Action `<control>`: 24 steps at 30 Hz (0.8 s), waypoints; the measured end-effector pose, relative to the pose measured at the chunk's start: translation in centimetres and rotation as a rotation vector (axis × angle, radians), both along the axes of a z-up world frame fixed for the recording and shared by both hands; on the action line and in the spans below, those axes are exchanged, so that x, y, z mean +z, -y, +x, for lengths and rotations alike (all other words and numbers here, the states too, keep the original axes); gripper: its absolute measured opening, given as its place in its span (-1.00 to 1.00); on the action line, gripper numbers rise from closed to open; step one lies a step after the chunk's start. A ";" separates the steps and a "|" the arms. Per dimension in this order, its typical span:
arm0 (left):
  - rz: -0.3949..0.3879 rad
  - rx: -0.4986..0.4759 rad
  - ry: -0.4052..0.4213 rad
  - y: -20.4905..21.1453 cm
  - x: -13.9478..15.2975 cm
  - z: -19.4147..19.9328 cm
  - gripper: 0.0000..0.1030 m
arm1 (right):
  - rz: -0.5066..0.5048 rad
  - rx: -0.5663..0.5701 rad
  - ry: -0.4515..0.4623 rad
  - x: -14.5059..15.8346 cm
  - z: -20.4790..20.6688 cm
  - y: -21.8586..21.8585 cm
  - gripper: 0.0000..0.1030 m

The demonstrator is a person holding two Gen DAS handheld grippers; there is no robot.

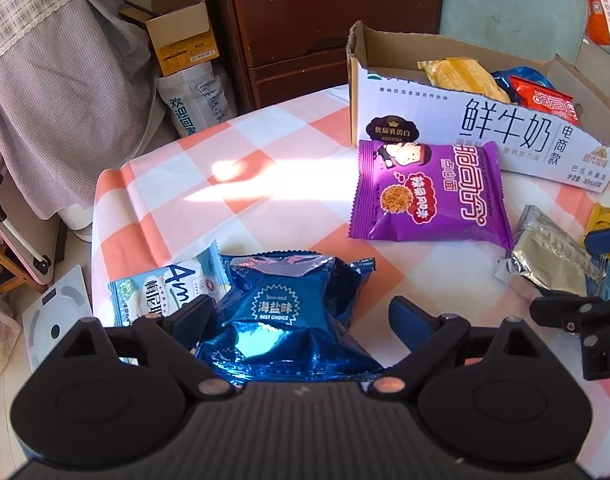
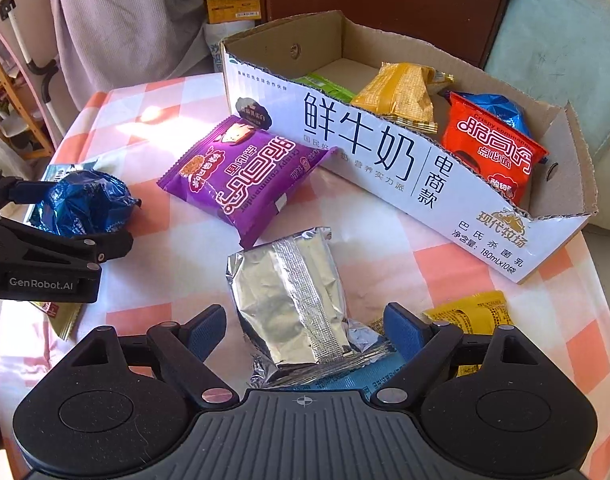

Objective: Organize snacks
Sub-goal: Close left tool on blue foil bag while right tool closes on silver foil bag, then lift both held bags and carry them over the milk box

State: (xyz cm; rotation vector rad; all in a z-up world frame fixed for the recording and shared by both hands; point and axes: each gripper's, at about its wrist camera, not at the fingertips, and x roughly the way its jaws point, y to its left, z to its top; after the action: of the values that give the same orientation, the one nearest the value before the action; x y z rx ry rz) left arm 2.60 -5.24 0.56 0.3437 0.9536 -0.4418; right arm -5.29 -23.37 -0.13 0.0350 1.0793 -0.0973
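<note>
We found four packets in the cut-down white cardboard milk carton [image 2: 385,168] at upper right; our left hand-held gripper [image 1: 293,312] straddled the crinkled blue foil packet [image 1: 289,316], our right hand-held gripper [image 2: 305,328] the silver foil packet [image 2: 293,300], both wide; the purple noodle packet [image 2: 241,176] remained on the desk [image 2: 177,240].

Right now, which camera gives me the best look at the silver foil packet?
The right wrist view: the silver foil packet lies whole between the open right gripper fingers, its back seam facing up. The left wrist view catches it only near the right edge, distorted and partly cut off by the other gripper.

left gripper [image 1: 301,312]: matte black body, blue finger pads, copper rivets | right gripper [image 2: 305,326]: same black build, ribbed grey plate at 6 o'clock | white "GenRobot.AI" lettering on left's side
</note>
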 end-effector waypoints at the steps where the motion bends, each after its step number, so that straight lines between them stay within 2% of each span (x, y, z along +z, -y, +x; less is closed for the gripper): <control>1: 0.001 0.004 -0.002 0.0 -0.1 0.1 0.77 | -0.005 0.008 0.004 0.0 0.1 -0.2 0.64; 2: 0.001 0.007 -0.005 0.0 -0.2 0.2 0.75 | -0.007 0.019 0.010 0.0 0.1 -0.3 0.60; 5: -0.004 0.011 -0.005 -0.2 -0.3 0.2 0.57 | -0.005 0.039 0.007 -0.1 0.1 -0.7 0.25; 7: -0.019 0.013 -0.023 -0.4 -0.4 0.3 0.32 | -0.002 0.054 0.005 -0.2 0.1 -0.9 0.08; 9: -0.047 0.022 -0.037 -0.7 -0.3 0.4 0.24 | -0.005 0.064 0.009 -0.1 -0.1 -1.0 0.08; 13: -0.048 0.030 -0.025 -0.9 0.0 0.2 0.10 | 0.020 0.067 0.020 0.4 -0.4 -0.9 0.08; 19: -0.046 0.027 0.017 -1.4 1.1 -0.6 0.06 | 0.033 0.078 0.059 1.8 -1.2 -1.0 0.08; 24: -0.043 0.016 0.085 -1.3 2.5 -1.4 0.06 | 0.025 0.079 0.098 2.8 -1.7 -1.3 0.08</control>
State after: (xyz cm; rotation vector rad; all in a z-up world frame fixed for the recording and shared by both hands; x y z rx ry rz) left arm 1.18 -3.92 3.02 0.3134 0.8623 -0.4286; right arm -6.96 -22.09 2.68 0.0192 0.9832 -0.0103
